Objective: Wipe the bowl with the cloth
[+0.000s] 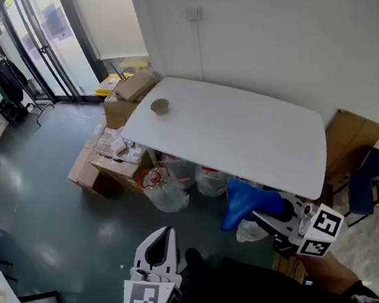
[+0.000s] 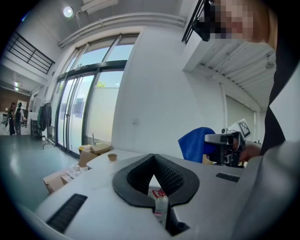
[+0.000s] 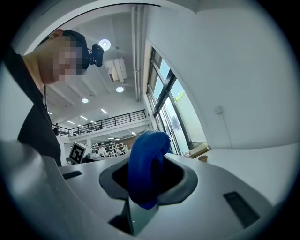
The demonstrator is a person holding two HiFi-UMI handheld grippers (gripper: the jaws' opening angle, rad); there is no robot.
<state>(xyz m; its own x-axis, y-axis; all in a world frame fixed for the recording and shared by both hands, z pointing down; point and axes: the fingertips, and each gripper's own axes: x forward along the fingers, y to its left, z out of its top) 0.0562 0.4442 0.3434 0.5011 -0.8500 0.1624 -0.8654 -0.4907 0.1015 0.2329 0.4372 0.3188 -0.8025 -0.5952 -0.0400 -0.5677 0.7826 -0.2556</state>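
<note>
While the little tan bowl [image 1: 160, 106] sits alone near the far left corner of the white table [image 1: 243, 140], the blue cloth [image 1: 241, 199] is well away from it, pinched in the right gripper [image 1: 261, 208] by the table's near edge. The left gripper [image 1: 165, 238] is clenched on nothing. Cardboard boxes [image 1: 108, 161] are piled beside the table.

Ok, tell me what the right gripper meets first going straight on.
Likely nothing close: the right gripper, clamping the blue knitted cloth, points alongside the white rectangular table toward the far glass doors; depth unclear.
</note>
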